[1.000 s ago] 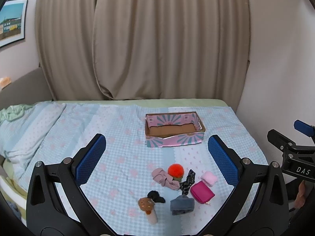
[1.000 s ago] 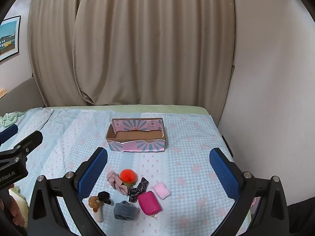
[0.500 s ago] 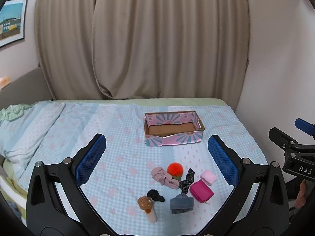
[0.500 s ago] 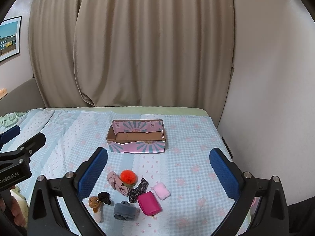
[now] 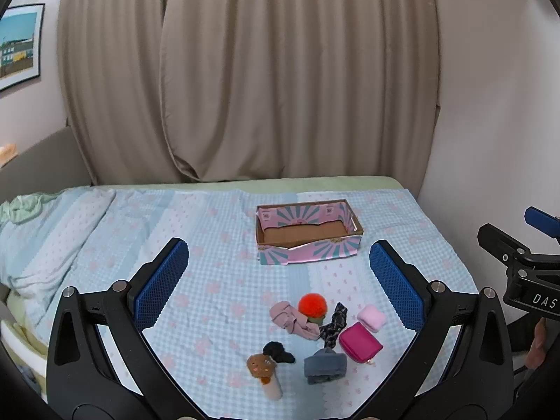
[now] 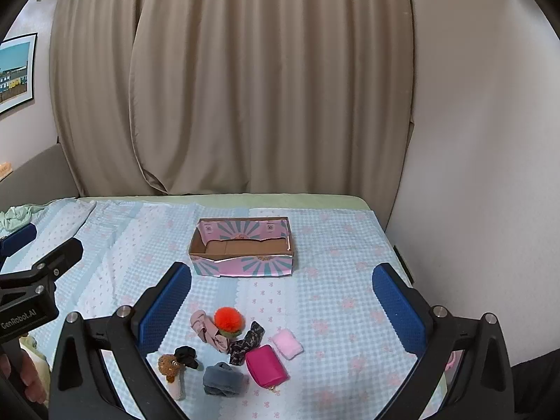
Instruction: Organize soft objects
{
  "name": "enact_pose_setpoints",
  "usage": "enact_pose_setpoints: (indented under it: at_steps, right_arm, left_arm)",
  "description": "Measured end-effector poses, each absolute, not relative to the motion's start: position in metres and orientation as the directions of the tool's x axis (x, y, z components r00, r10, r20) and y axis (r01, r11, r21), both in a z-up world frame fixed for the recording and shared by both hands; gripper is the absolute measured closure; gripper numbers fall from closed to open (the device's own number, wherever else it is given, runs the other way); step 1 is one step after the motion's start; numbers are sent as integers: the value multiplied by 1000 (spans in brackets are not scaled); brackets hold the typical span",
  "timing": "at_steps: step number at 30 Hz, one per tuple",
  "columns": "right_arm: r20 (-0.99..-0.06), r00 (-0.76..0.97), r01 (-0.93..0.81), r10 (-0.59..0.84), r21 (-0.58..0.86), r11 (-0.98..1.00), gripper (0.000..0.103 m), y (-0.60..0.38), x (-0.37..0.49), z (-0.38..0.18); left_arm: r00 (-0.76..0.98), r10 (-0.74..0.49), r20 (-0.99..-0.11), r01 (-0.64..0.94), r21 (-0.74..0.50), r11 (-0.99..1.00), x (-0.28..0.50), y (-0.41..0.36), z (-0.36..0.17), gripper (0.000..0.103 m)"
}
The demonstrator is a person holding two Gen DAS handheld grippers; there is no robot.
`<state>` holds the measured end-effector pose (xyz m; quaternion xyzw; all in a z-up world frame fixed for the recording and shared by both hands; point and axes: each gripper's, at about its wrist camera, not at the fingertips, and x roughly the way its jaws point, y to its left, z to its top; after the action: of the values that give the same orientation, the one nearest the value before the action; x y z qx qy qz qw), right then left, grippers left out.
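Note:
Small soft things lie in a cluster on the bed: an orange pompom [image 5: 312, 304] [image 6: 228, 319], a pink scrunchie [image 5: 293, 322], a dark patterned scrunchie [image 5: 334, 322], a light pink pad [image 5: 371, 317] [image 6: 287, 343], a magenta pouch [image 5: 360, 342] [image 6: 266, 365], a grey cloth [image 5: 325, 365] [image 6: 222, 379], a black scrunchie [image 5: 277, 351] and a brown plush [image 5: 263, 371] [image 6: 171, 371]. Behind them stands an empty pink and teal cardboard box [image 5: 308, 231] [image 6: 242, 250]. My left gripper [image 5: 278, 276] and my right gripper [image 6: 281, 297] are both open and empty, held above and in front of the cluster.
The bed [image 5: 210, 245] has a light blue checked sheet, with rumpled bedding [image 5: 31, 241] at the left. Beige curtains [image 5: 245, 87] hang behind. A white wall [image 6: 472, 175] runs along the bed's right edge. A framed picture [image 5: 19, 45] hangs at the left.
Both views have shifted only slightly; the cluster sits a little higher in the left wrist view. Nothing was taken hold of or moved.

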<state>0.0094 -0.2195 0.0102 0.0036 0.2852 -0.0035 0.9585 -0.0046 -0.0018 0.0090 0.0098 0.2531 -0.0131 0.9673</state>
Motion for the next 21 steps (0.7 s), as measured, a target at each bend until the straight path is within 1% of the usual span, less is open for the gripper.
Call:
enact_pose_setpoints:
  at_steps: [21]
  right_arm:
    - [-553, 833, 2, 21, 40, 999, 0, -216, 6, -1]
  left_arm:
    - [863, -32, -505, 42, 8, 999, -3, 0, 7, 1]
